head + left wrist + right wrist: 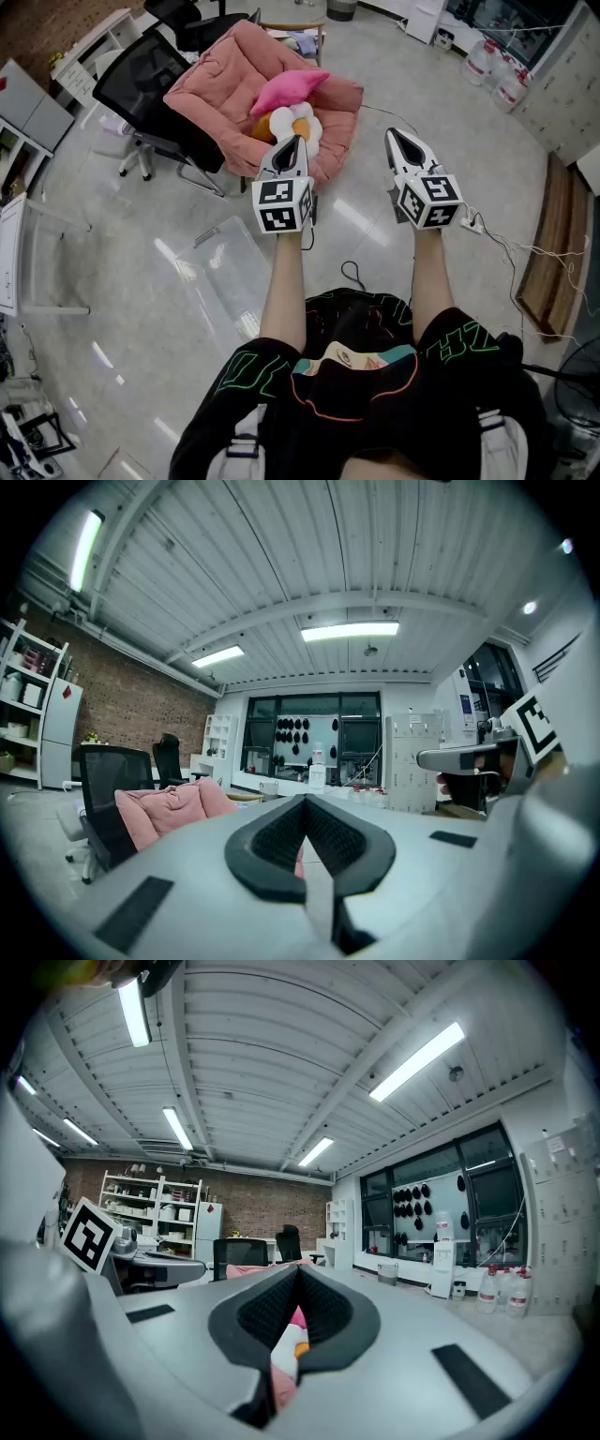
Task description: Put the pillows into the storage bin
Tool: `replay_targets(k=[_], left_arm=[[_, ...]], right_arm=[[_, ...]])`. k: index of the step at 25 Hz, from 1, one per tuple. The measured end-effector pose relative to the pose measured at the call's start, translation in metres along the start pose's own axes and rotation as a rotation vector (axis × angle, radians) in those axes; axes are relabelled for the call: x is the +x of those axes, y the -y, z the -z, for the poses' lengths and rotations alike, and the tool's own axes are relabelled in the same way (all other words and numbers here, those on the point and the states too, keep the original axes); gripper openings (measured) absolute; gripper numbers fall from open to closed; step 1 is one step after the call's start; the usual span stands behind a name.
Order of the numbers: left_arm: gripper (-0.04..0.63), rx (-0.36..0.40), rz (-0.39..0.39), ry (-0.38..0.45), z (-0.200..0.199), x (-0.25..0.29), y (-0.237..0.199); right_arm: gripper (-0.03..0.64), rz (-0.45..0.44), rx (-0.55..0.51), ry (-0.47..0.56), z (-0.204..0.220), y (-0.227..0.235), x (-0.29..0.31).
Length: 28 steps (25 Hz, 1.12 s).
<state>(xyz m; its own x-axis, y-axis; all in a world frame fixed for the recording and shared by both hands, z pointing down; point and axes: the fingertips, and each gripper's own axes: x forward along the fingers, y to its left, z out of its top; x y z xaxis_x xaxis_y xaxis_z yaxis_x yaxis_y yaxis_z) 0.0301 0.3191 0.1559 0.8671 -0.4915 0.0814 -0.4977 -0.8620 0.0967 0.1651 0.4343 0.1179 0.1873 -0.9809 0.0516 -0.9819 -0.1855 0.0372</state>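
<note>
Forearms stretch forward, level and parallel; left claw (292, 141) and right claw (395, 134) both pressed together, empty. The pillows (291, 90) lie just ahead, storage bin (228, 269) below-left.

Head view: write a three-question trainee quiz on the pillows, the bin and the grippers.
1. True or false: the left gripper and the right gripper both have their jaws shut, with nothing between them.
2. Where do the pink pillow and the white-and-orange pillow lie? A) in the clear storage bin; B) on the big pink cushion; C) held by the grippers.
3. Fill in: the bin stands on the floor to the person's ____.
Key: 1 true; 2 B; 3 left.
</note>
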Motion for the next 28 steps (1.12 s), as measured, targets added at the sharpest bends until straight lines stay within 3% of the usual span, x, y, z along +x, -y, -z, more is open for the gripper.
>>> replay_targets(k=[11, 18, 28], left_arm=[[-0.006, -0.029, 0.007, -0.001, 0.002, 0.016, -0.018], [-0.006, -0.061, -0.037, -0.015, 0.008, 0.034, -0.042], [-0.006, -0.08, -0.15, -0.051, 0.027, 0.112, -0.125]], right_arm=[[-0.003, 0.017, 0.009, 0.0, -0.004, 0.002, 0.016], [-0.003, 0.023, 0.039, -0.01, -0.004, 0.021, 0.042], [-0.003, -0.054, 0.135, -0.045, 0.028, 0.055, 0.179]])
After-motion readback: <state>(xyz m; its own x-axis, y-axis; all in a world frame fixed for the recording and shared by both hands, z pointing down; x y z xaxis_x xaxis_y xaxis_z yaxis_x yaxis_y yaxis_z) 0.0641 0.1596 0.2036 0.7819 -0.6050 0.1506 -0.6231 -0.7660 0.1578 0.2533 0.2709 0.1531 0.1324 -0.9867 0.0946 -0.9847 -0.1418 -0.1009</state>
